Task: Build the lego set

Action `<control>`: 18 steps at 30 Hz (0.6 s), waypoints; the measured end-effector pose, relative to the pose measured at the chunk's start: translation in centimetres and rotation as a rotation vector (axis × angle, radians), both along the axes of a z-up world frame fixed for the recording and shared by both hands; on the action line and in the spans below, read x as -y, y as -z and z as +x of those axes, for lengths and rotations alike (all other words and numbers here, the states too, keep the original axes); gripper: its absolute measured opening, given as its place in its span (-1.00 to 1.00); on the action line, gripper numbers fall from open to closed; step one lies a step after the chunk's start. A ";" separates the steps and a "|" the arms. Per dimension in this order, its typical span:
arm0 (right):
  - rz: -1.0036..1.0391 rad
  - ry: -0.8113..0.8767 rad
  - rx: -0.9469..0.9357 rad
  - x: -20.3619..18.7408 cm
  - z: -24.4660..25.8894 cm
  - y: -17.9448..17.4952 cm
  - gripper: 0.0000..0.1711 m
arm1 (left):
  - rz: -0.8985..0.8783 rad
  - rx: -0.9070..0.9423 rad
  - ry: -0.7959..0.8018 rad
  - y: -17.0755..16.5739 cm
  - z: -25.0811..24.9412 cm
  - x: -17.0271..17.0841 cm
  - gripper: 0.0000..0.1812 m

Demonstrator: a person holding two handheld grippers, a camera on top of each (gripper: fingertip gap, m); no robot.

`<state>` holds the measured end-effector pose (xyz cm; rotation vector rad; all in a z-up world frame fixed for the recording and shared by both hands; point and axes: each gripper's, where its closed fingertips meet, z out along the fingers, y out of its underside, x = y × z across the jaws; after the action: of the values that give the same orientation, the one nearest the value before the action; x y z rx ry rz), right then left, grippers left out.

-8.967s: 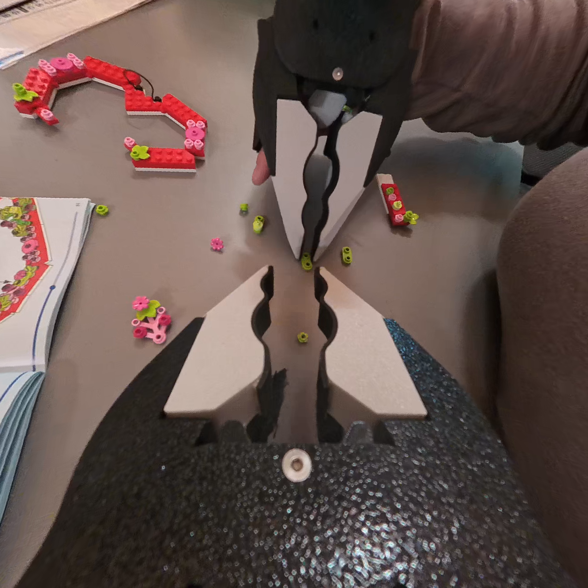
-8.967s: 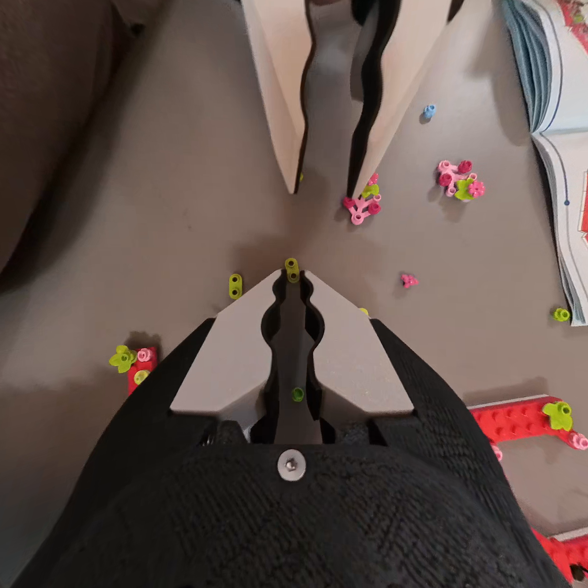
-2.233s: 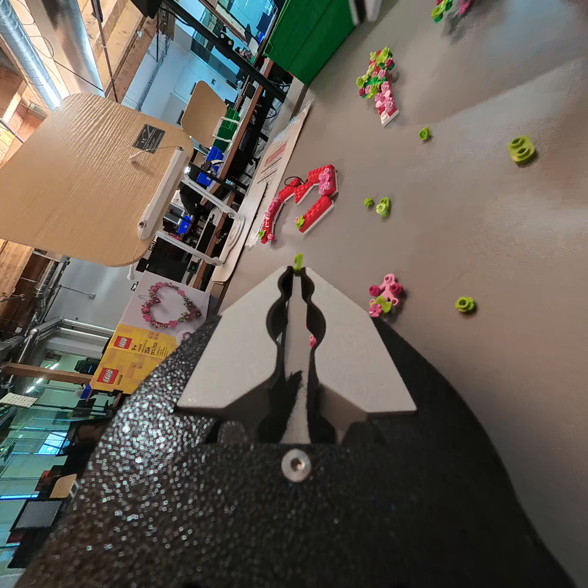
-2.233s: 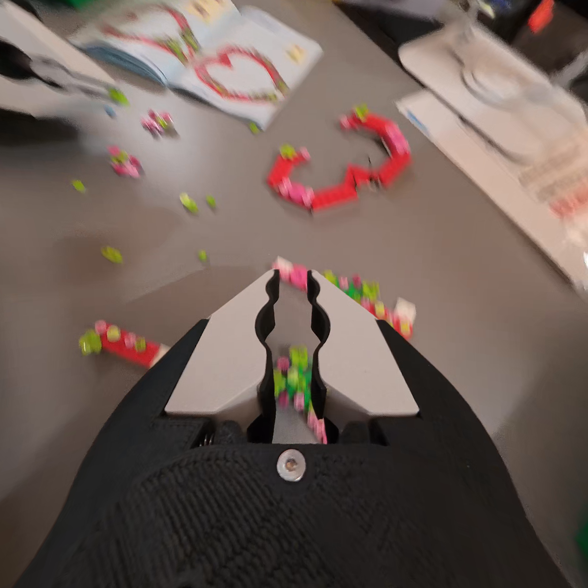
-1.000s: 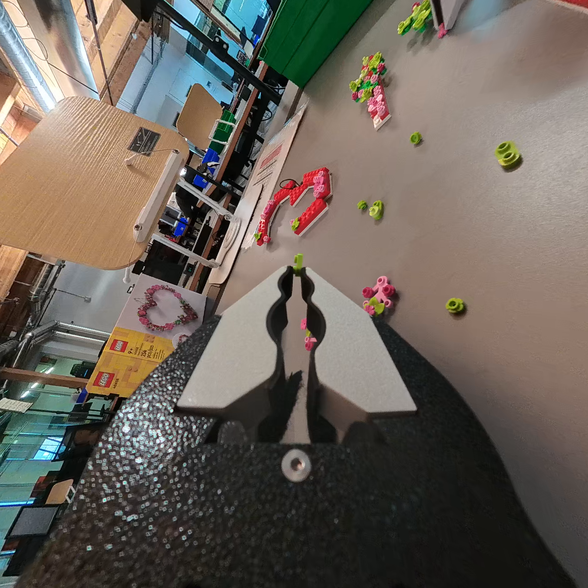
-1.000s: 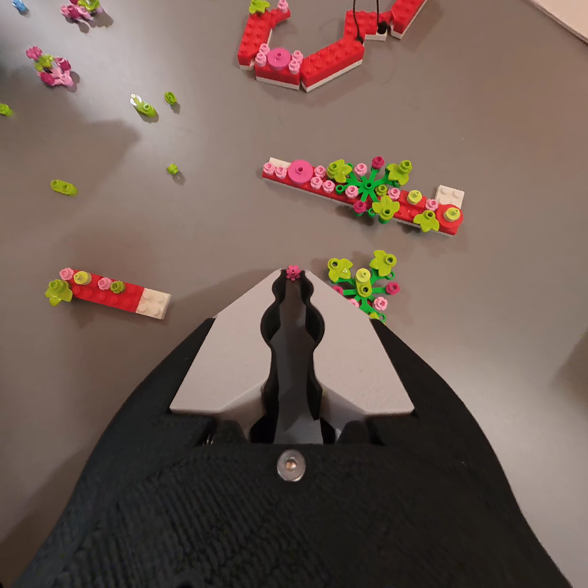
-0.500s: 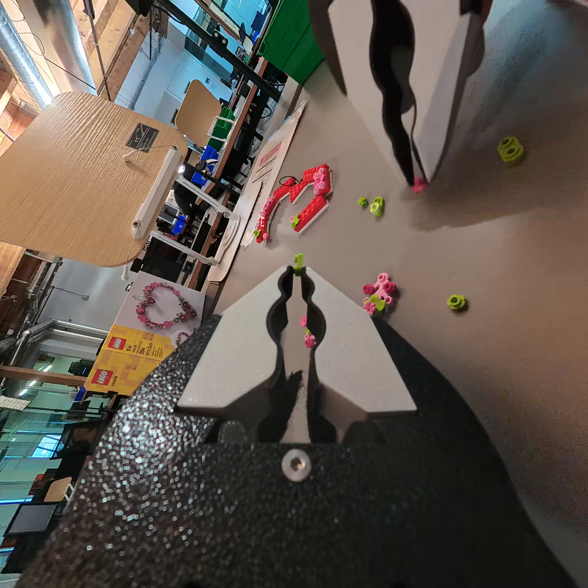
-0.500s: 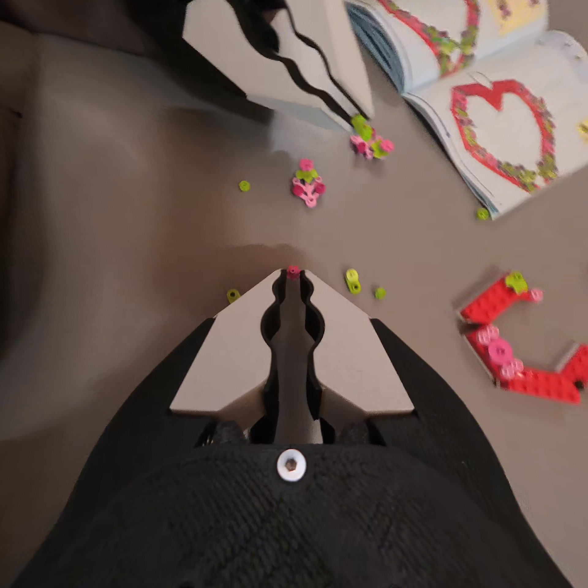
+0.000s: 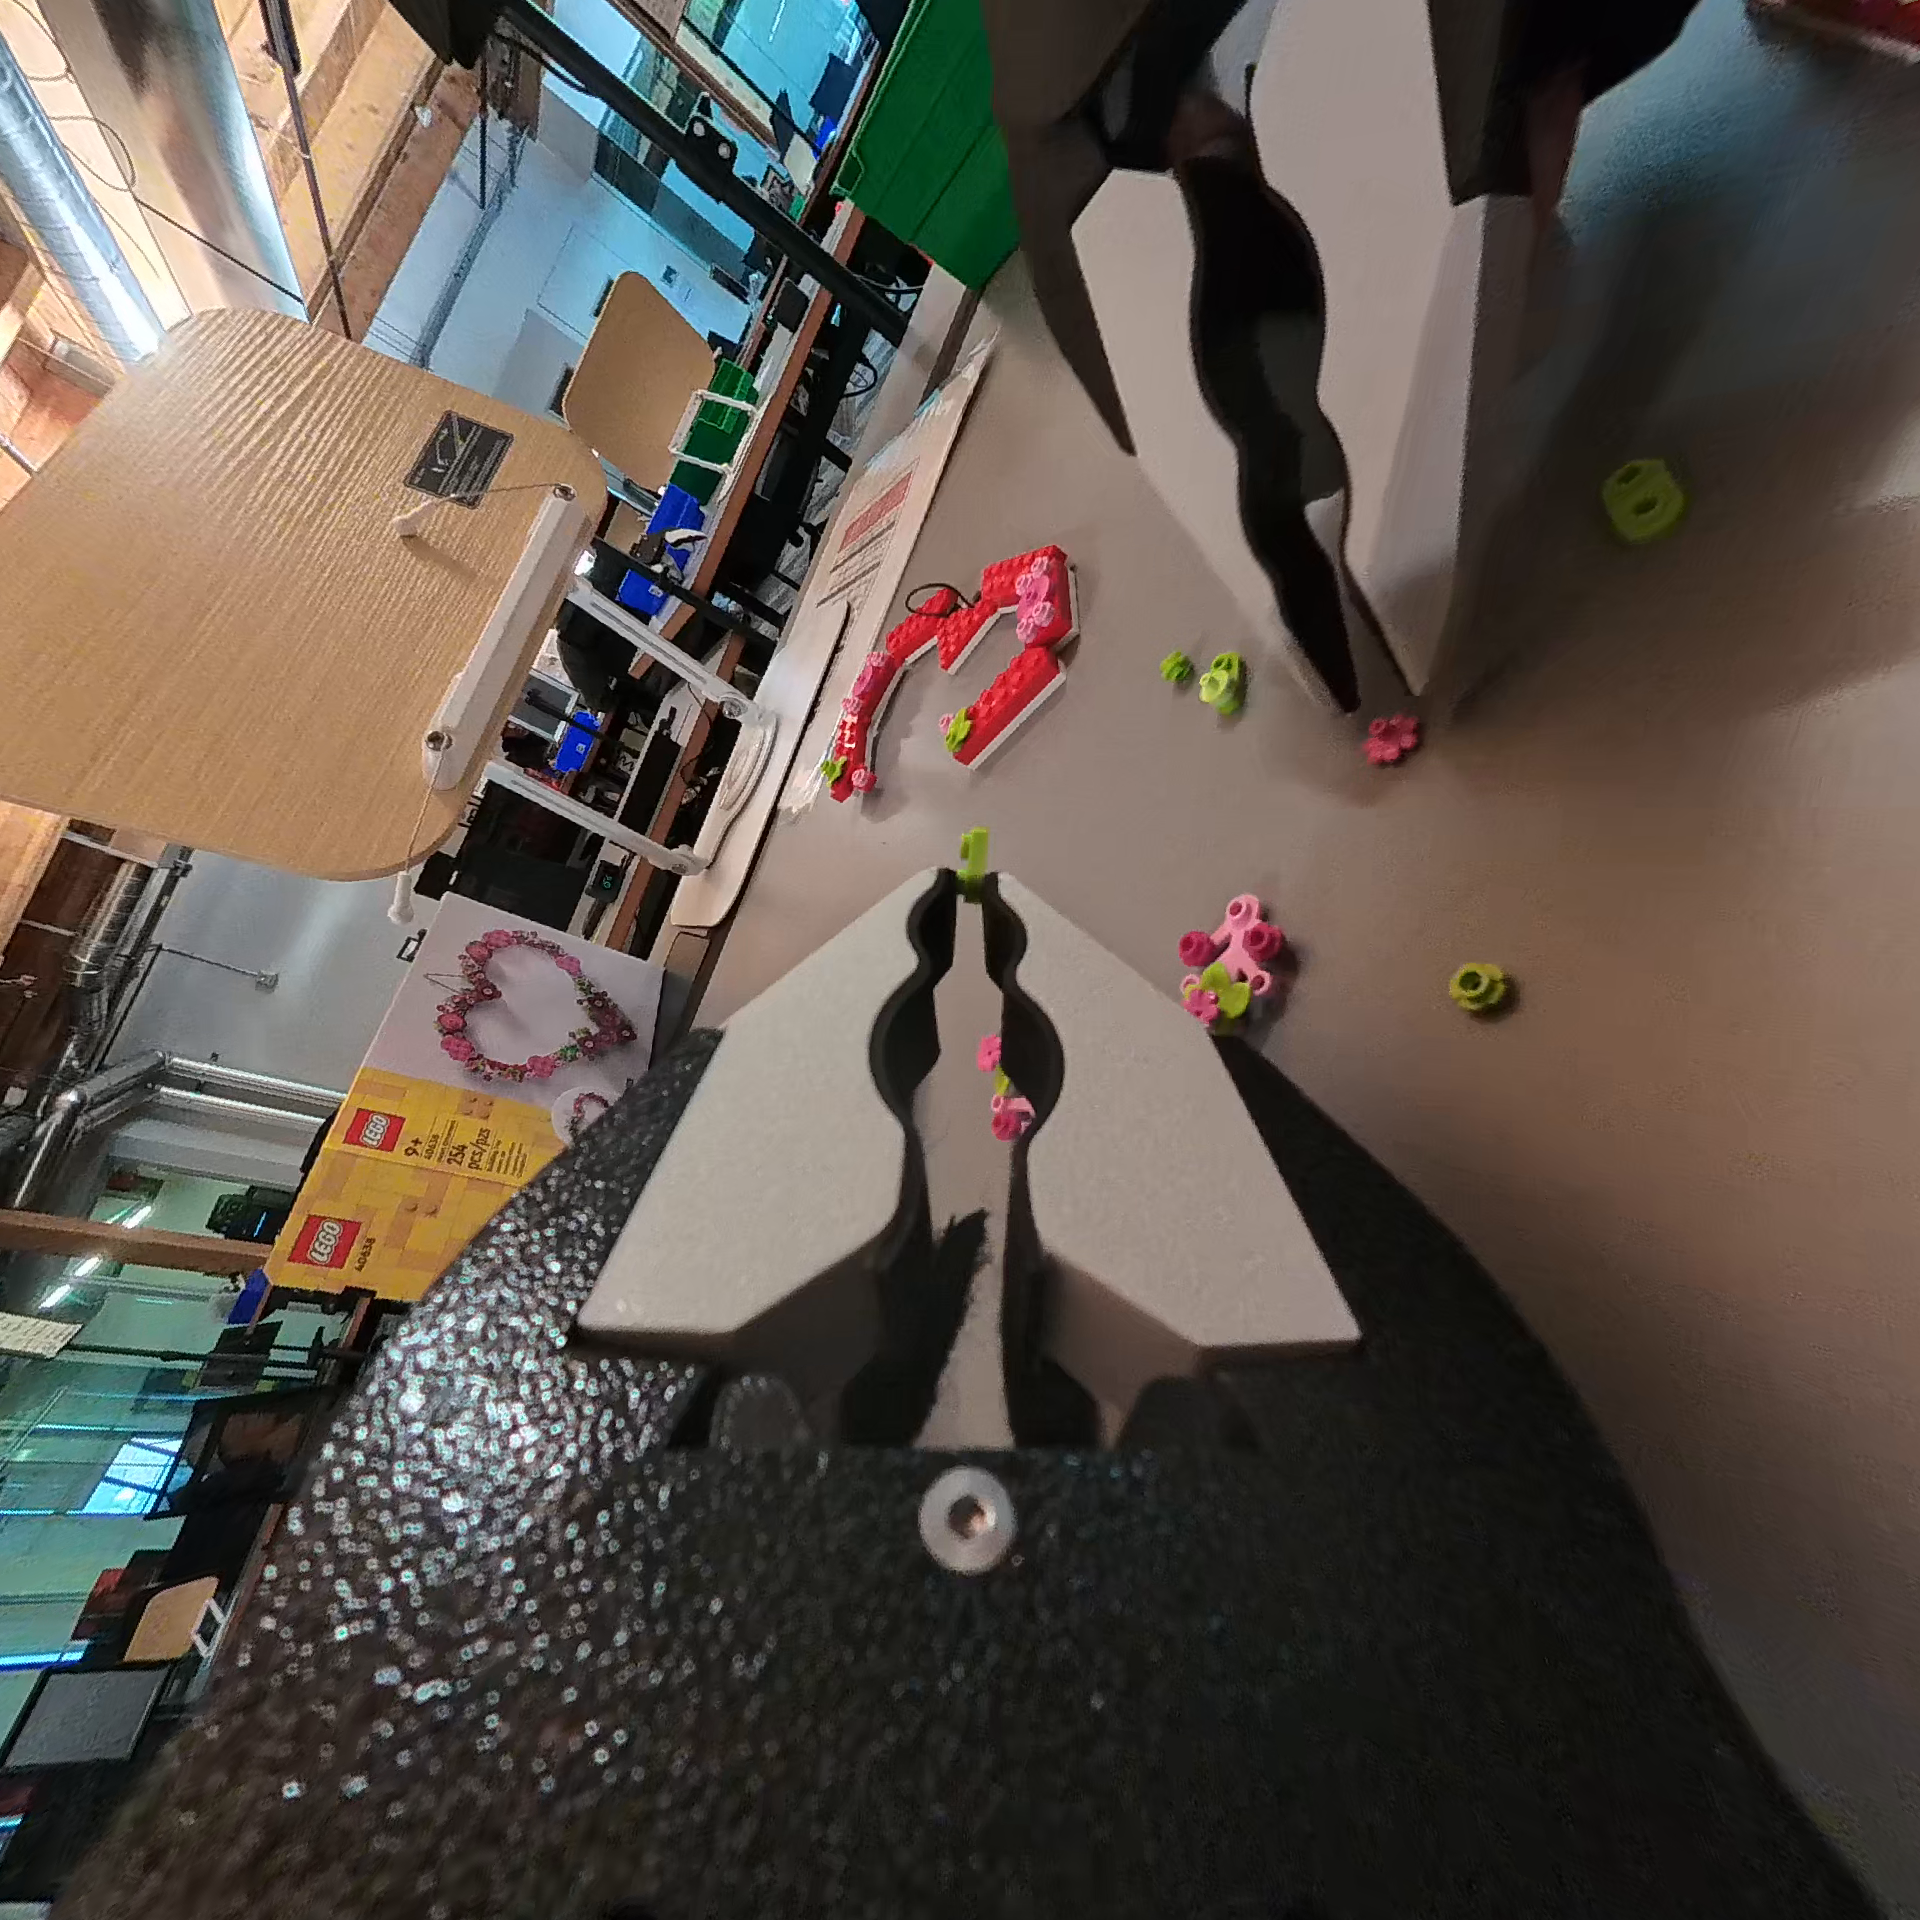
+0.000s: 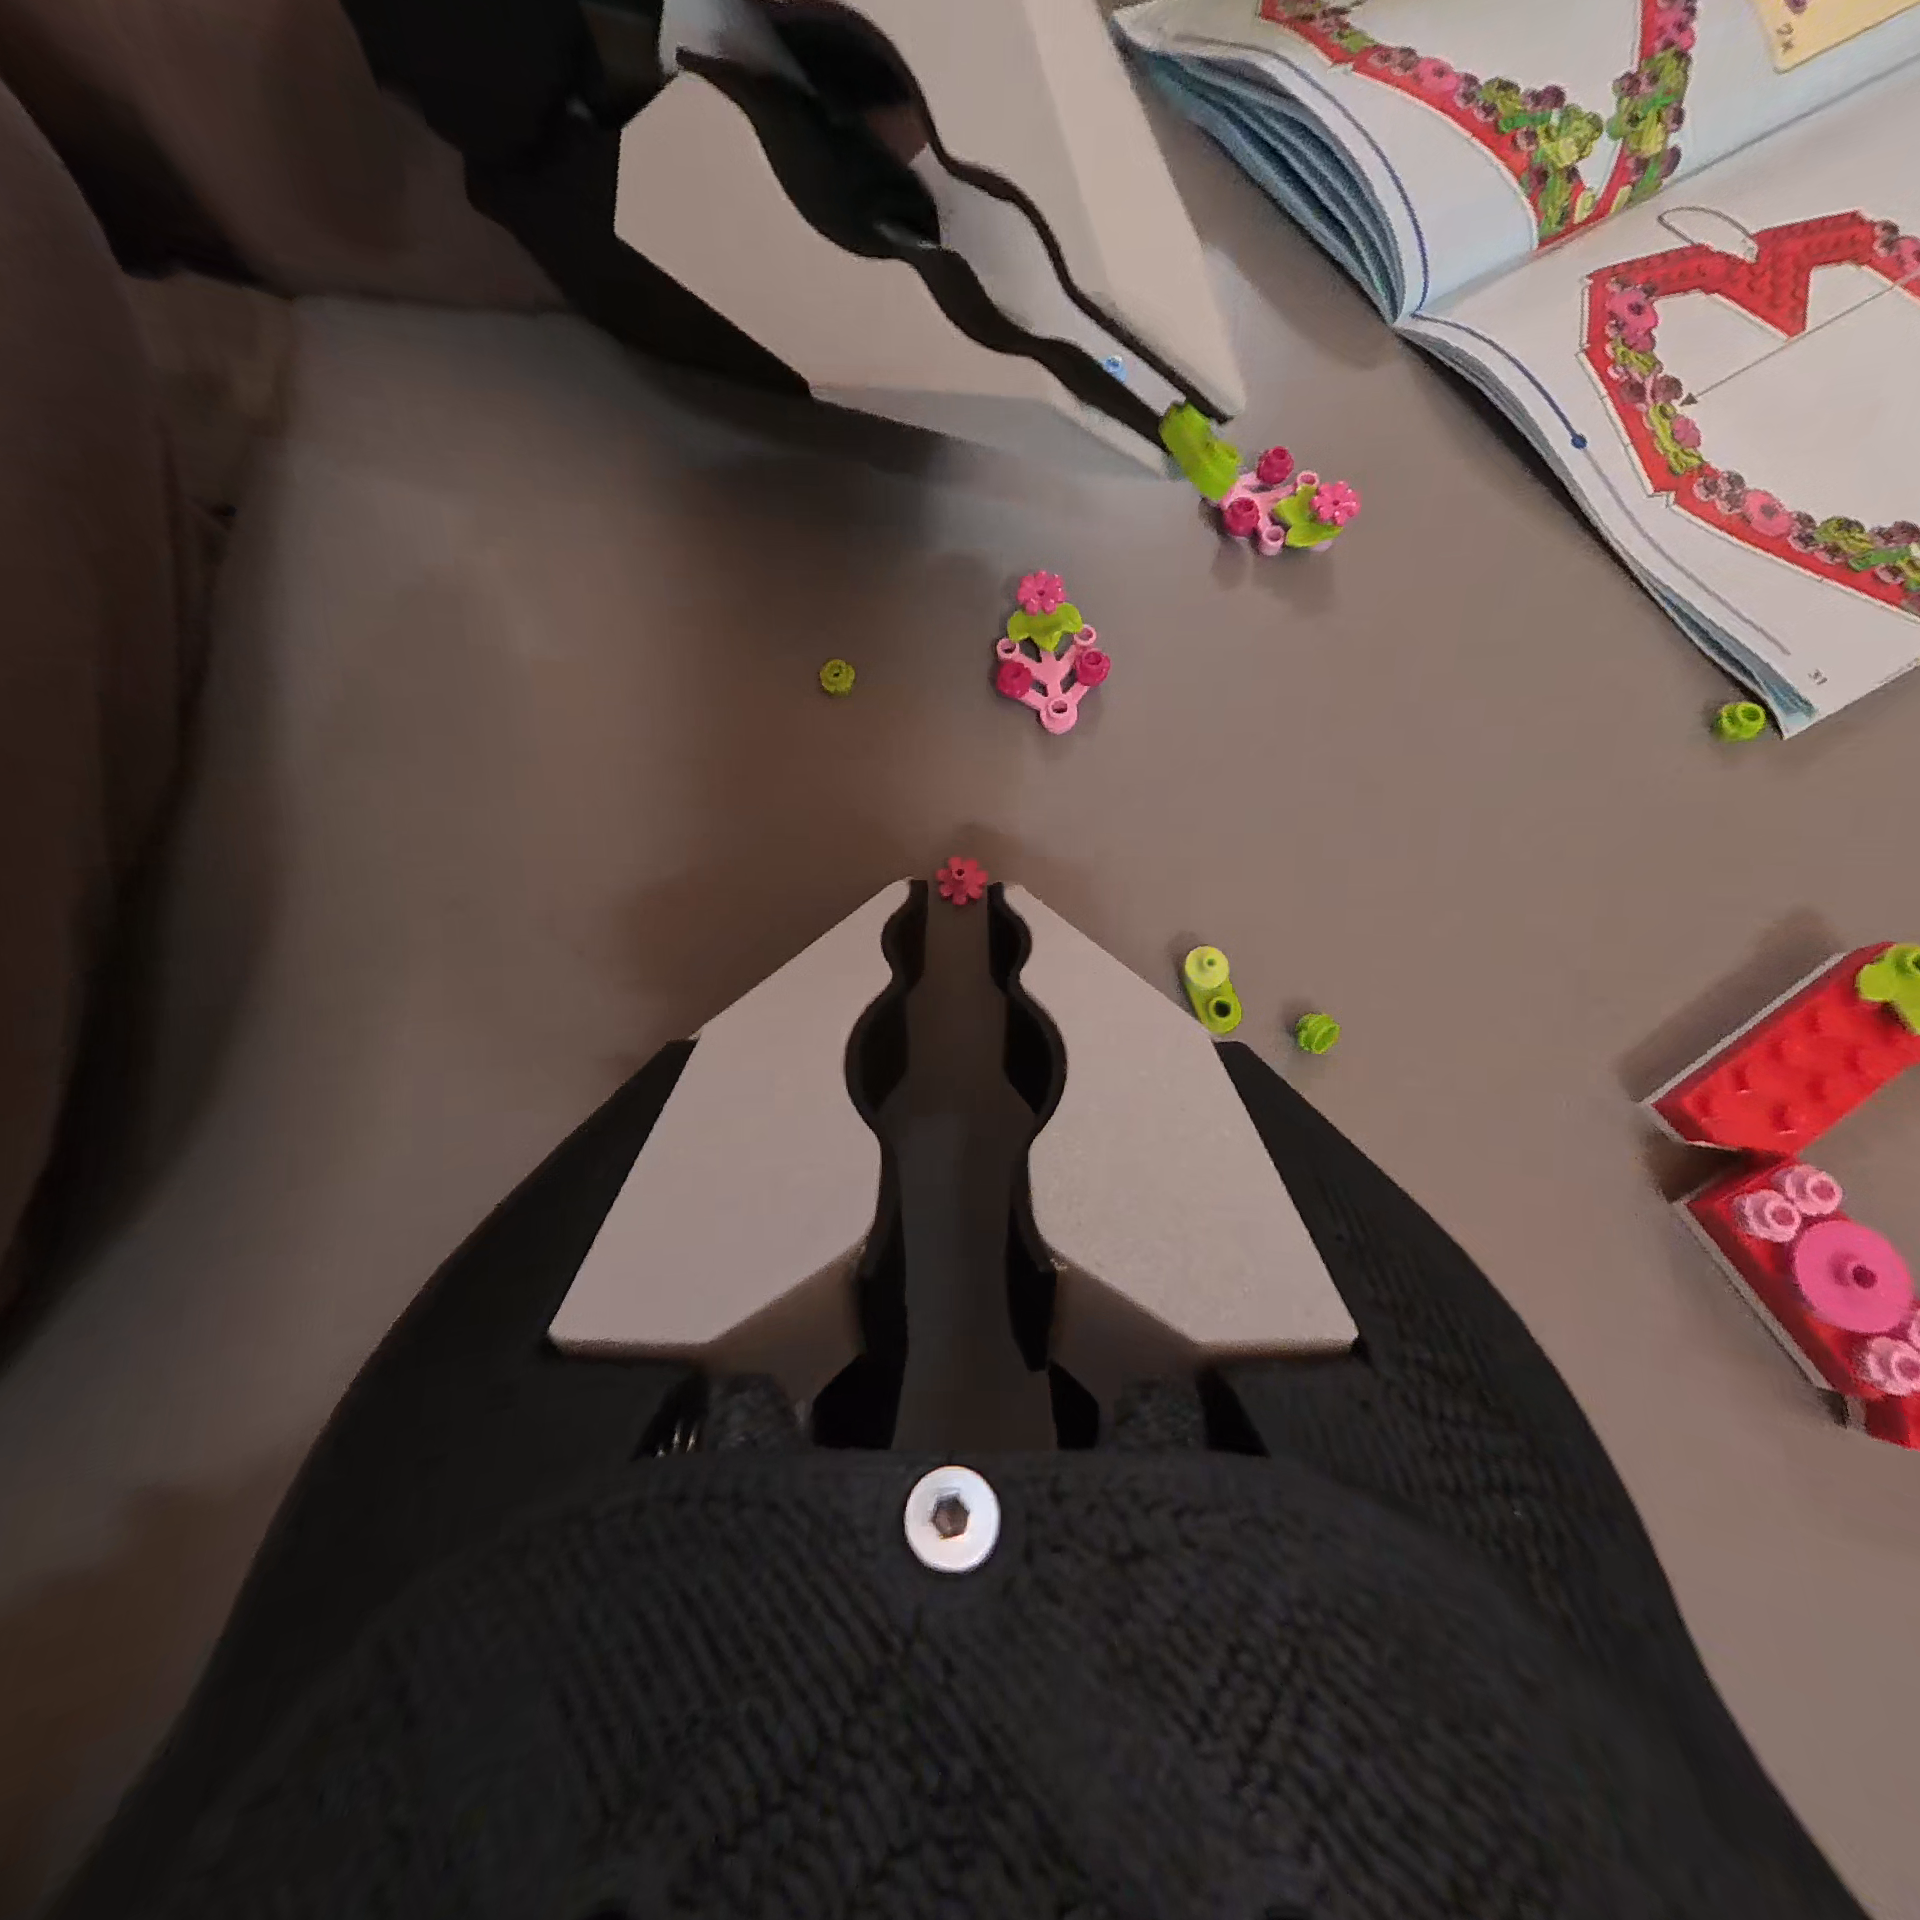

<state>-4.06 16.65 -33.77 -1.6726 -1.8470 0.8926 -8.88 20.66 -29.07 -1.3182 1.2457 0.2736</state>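
My left gripper [image 9: 974, 883] is shut on a small lime green piece [image 9: 974, 854] and holds it just above a pink flower cluster [image 10: 1278, 504]. It shows in the right wrist view [image 10: 1195, 416] at the top. My right gripper [image 10: 958, 902] is down at the grey table, its jaws slightly apart. A small magenta flower [image 10: 959, 880] lies at its tips and looks free on the table in the left wrist view [image 9: 1392, 740]. A second pink cluster [image 10: 1049, 655] lies between the two grippers.
A red heart section [image 9: 977, 665] lies beyond the grippers, also at the right edge of the right wrist view [image 10: 1797, 1195]. An open instruction booklet [image 10: 1558, 208] lies top right. Loose lime pieces [image 10: 1210, 987] are scattered around. The set's box [image 9: 457, 1091] stands off the table.
My right gripper swung from the long flowered strip to the table near my left gripper and came down. Its jaws eased apart around the magenta flower. My left gripper barely moved.
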 end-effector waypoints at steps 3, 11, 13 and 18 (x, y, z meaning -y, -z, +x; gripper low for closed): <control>-0.014 0.014 -0.032 0.2 -0.3 -0.1 -0.92 | -0.002 -0.001 0.002 0.0 0.1 0.0 -0.97; 0.061 -0.006 -0.008 0.0 -0.8 0.2 -0.98 | -0.004 -0.001 -0.001 0.0 0.0 0.0 -0.97; 0.185 -0.036 0.008 -0.4 -0.7 0.1 -0.98 | -0.005 0.001 -0.001 0.0 -0.1 0.0 -0.97; 0.749 -0.262 0.116 -1.9 0.1 0.0 -0.99 | -0.012 0.002 0.005 0.1 0.0 0.1 -0.97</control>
<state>-3.95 18.57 -33.81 -1.0451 -2.1409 0.1303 -8.83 20.57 -29.13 -1.3249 1.2501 0.2616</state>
